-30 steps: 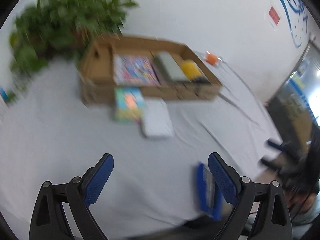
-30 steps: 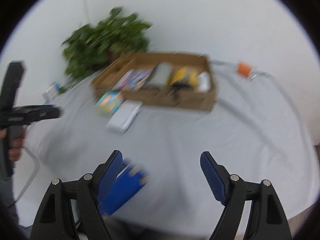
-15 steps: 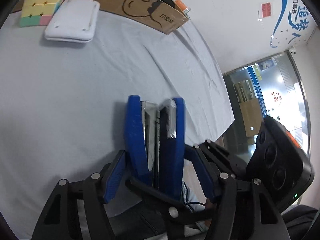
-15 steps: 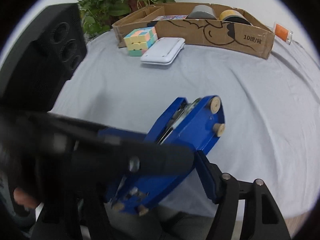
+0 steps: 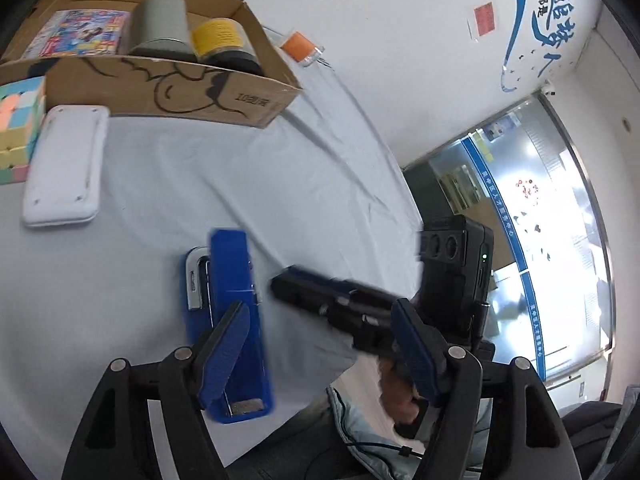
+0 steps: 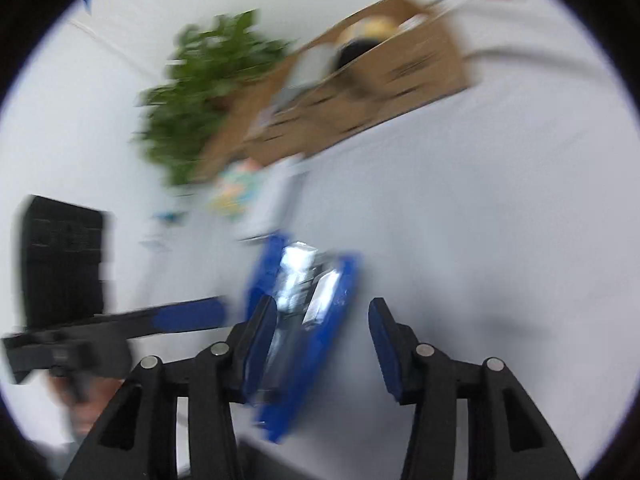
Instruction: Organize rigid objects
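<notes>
Down at the near edge of the desk, draped in a pale cloth, one blue stapler lies flat, and it's the only one out there. Count the rest: one cardboard box at the far side, and inside it one colourful printed book, one grey cylinder and one yellow-topped roll side by side. Just in front of the box sits one pastel puzzle cube, with one white flat case touching its side. One small orange-capped item rests beyond the box's right corner. The right wrist view is badly smeared, but one leafy green plant shows behind the box. Now the jaws: the left gripper is spread wide and holds nothing, its left finger hovering over the stapler's rear half, its right finger well off to the side. The right gripper is wide apart too and grips nothing; in its own view the stapler sits just off its left finger, whether touching I cannot tell through the blur. From the left wrist view that right gripper reaches in from the right, its tip close beside the stapler. One person's hand is on its handle.
</notes>
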`<state>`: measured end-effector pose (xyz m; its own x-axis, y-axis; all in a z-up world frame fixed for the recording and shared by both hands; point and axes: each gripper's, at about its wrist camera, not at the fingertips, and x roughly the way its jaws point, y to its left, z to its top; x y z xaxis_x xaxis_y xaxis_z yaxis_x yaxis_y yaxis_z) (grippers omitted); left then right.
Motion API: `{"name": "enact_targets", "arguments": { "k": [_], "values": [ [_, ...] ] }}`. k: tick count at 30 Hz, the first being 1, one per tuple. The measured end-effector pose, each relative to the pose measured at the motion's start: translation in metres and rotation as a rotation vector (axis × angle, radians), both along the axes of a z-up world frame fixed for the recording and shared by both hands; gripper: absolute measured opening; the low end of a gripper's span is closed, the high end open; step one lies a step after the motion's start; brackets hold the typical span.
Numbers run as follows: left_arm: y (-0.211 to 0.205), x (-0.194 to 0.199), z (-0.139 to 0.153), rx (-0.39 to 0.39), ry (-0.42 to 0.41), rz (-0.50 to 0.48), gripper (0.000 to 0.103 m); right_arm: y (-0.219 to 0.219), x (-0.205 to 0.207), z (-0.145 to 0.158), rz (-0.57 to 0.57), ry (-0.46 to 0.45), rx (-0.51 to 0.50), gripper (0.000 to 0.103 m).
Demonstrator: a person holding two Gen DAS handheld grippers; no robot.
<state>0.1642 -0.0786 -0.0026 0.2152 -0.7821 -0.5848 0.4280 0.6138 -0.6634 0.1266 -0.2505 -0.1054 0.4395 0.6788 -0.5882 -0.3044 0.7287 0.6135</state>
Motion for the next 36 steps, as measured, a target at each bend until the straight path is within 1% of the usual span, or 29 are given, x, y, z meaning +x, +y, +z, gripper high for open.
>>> {"name": "enact_targets", "arguments": {
  "k": [1, 2, 3, 5, 7, 8, 10, 12, 13, 14, 16, 18, 19, 20, 21, 22, 23, 24, 25, 27, 30, 32, 36],
  "values": [
    [-0.002, 0.002, -0.001, 0.011, -0.009, 0.009, 0.071, -0.012, -0.003, 0.005, -0.074, -0.02, -0.119, 0.049],
    [0.0, 0.003, 0.0, 0.025, -0.017, 0.025, 0.075, -0.023, -0.006, 0.009, -0.128, -0.024, -0.202, 0.05],
    [0.004, 0.002, -0.002, 0.045, -0.029, 0.047, 0.076, -0.035, -0.013, 0.015, -0.172, -0.021, -0.258, 0.05],
    [0.006, 0.009, -0.013, 0.105, -0.028, 0.079, 0.077, -0.037, -0.026, 0.024, -0.186, -0.042, -0.316, 0.05],
    [0.01, 0.016, -0.032, 0.159, 0.032, 0.1, 0.077, -0.012, -0.046, 0.028, -0.139, -0.085, -0.371, 0.05],
    [0.013, 0.017, -0.039, 0.17, 0.058, 0.104, 0.077, 0.001, -0.051, 0.026, -0.109, -0.097, -0.371, 0.05],
    [0.013, 0.018, -0.05, 0.158, 0.097, 0.082, 0.077, 0.036, -0.063, 0.025, -0.065, -0.154, -0.377, 0.05],
    [0.013, 0.016, -0.055, 0.119, 0.117, 0.051, 0.076, 0.063, -0.068, 0.021, -0.057, -0.211, -0.425, 0.048],
    [0.013, 0.017, -0.059, 0.101, 0.132, 0.044, 0.076, 0.072, -0.066, 0.018, -0.065, -0.217, -0.451, 0.042],
    [0.015, 0.016, -0.06, 0.087, 0.127, 0.044, 0.076, 0.08, -0.062, 0.013, -0.081, -0.204, -0.47, 0.039],
    [0.021, 0.016, -0.063, 0.061, 0.133, 0.044, 0.076, 0.087, -0.052, 0.004, -0.09, -0.172, -0.501, 0.038],
    [0.026, 0.017, -0.066, 0.032, 0.135, 0.04, 0.076, 0.096, -0.051, 0.001, -0.102, -0.209, -0.551, 0.035],
    [0.027, 0.015, -0.065, 0.023, 0.136, 0.041, 0.077, 0.094, -0.055, 0.003, -0.1, -0.21, -0.539, 0.032],
    [0.029, 0.015, -0.065, 0.021, 0.131, 0.049, 0.077, 0.09, -0.056, 0.002, -0.097, -0.198, -0.505, 0.029],
    [0.032, 0.014, -0.066, 0.019, 0.13, 0.054, 0.077, 0.085, -0.054, 0.001, -0.094, -0.171, -0.455, 0.028],
    [0.031, 0.015, -0.064, 0.014, 0.13, 0.059, 0.073, 0.08, -0.053, 0.003, -0.102, -0.144, -0.408, 0.028],
    [0.033, 0.015, -0.065, 0.02, 0.126, 0.072, 0.063, 0.072, -0.052, 0.003, -0.11, -0.103, -0.334, 0.028],
    [0.033, 0.016, -0.066, 0.041, 0.118, 0.08, 0.055, 0.064, -0.049, 0.001, -0.115, -0.06, -0.258, 0.028],
    [0.035, 0.015, -0.066, 0.041, 0.115, 0.081, 0.055, 0.057, -0.046, 0.0, -0.118, -0.026, -0.196, 0.028],
    [0.038, 0.013, -0.065, 0.042, 0.1, 0.092, 0.055, 0.052, -0.043, -0.002, -0.115, 0.015, -0.134, 0.028],
    [0.048, 0.011, -0.061, 0.05, 0.084, 0.113, 0.055, 0.064, -0.045, 0.002, -0.111, 0.002, -0.17, 0.028],
    [0.059, 0.008, -0.047, 0.043, 0.048, 0.132, 0.055, 0.072, -0.043, 0.006, -0.111, 0.003, -0.165, 0.028],
    [0.086, 0.018, 0.005, 0.059, -0.079, 0.189, 0.055, 0.097, -0.035, 0.039, -0.111, -0.089, -0.16, 0.028]
  ]
}}
